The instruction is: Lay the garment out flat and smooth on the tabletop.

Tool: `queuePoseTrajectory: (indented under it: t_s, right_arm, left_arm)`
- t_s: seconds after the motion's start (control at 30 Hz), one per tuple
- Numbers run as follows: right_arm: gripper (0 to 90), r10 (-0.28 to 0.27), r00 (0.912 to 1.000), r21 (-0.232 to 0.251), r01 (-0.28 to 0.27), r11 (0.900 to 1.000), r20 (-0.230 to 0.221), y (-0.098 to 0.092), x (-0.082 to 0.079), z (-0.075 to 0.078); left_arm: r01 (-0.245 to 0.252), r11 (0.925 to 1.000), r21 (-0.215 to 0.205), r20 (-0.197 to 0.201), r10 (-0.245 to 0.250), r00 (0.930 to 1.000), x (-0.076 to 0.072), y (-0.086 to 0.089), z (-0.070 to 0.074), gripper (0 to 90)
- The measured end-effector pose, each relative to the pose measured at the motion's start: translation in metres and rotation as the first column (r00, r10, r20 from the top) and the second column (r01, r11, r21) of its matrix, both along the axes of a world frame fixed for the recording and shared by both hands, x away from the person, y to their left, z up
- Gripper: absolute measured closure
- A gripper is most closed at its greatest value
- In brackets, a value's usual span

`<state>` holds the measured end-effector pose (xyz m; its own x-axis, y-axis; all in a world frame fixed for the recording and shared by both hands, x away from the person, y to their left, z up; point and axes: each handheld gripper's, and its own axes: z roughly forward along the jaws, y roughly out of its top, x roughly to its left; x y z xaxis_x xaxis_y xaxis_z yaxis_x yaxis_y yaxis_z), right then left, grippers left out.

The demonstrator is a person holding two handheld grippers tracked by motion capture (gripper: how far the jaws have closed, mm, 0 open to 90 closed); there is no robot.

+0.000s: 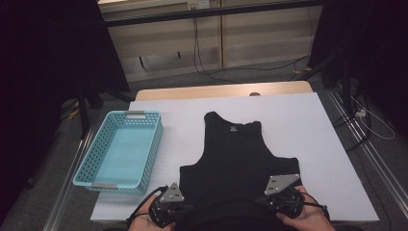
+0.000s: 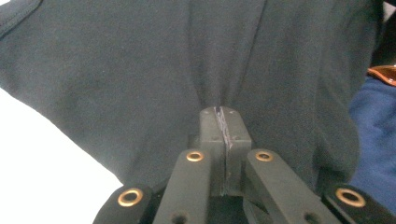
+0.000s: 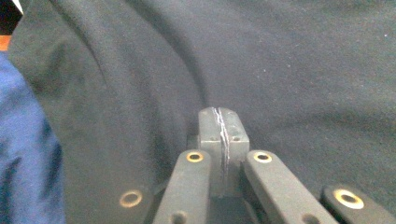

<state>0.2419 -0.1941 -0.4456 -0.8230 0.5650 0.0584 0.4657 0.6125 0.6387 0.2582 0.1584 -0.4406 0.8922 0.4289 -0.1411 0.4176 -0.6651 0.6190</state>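
While I look down from the high view, my left gripper (image 1: 169, 208) and my right gripper (image 1: 283, 195) sit at the near edge of the white table (image 1: 308, 125), each at a bottom corner of the black tank top (image 1: 235, 154) lying flat at the middle, with a blue basket (image 1: 94, 166) to its left. Through the left gripper view, my jaws are pressed together, pinching a fold of the dark cloth. Through the right gripper view, those jaws likewise clamp the fabric.

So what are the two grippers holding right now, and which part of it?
Both hold the black tank top at its bottom hem. The left gripper pinches the hem's left side, the right gripper its right side, jaws shut on the fabric.
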Motion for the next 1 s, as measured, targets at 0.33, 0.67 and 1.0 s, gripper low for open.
queuePoseTrajectory:
  t_s: [0.33,0.67,1.0]
  right_arm:
    - [76.4,-0.03,0.9989,0.037,0.029,0.999,0.035,-0.001,0.008,0.003]
    - [65.1,-0.156,0.9815,0.108,0.144,0.984,0.111,-0.02,0.04,0.015]
    - [62.8,-0.233,0.9594,0.142,0.211,0.967,0.159,-0.027,0.09,0.022]
  left_arm:
    - [-0.037,0.9979,-0.053,0.025,0.038,0.999,0.006,-0.006,0.002,69.3]
    - [-0.152,0.975,-0.162,0.075,0.166,0.9833,0.05,-0.019,0.004,27.8]
    - [-0.188,0.9648,-0.183,0.185,0.222,0.9574,0.084,-0.035,0.006,10.6]
